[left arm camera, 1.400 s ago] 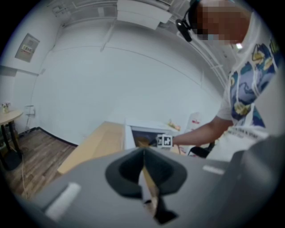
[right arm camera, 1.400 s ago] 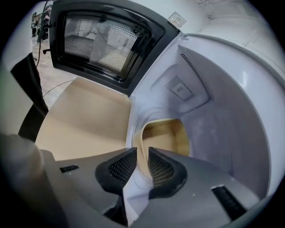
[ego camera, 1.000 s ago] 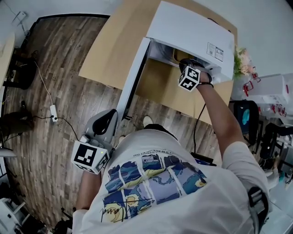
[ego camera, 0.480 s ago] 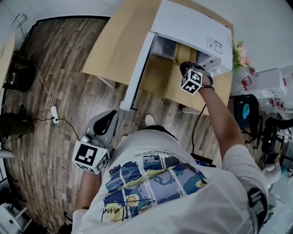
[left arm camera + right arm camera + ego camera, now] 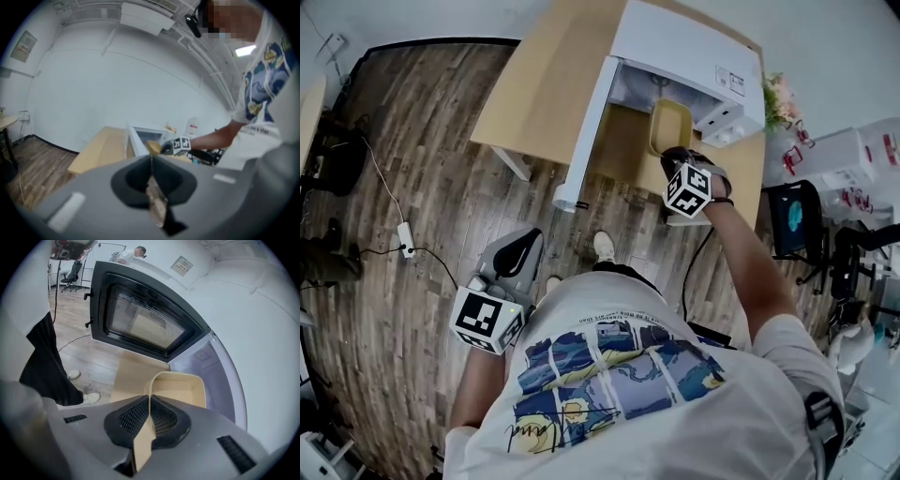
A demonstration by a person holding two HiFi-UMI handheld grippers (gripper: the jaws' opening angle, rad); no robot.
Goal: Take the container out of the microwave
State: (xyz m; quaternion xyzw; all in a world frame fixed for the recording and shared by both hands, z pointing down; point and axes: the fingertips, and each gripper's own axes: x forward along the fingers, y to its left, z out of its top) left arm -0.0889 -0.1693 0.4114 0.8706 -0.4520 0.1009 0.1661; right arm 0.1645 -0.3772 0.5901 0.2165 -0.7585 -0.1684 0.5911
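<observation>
My right gripper (image 5: 671, 157) has its jaws clamped on the near rim of the yellow container (image 5: 670, 127); in the right gripper view the thin wall runs straight down between them. The container sits in front of the white microwave (image 5: 684, 47), its far end at the mouth of the cavity and the rest over the tan worktop (image 5: 539, 89). I cannot tell whether it touches the worktop. The microwave door (image 5: 584, 136) stands swung wide to the left, its dark mesh window facing me. My left gripper (image 5: 514, 261) hangs low by my side over the wood floor (image 5: 422, 187), well apart from the microwave, jaws pressed together with nothing between them.
</observation>
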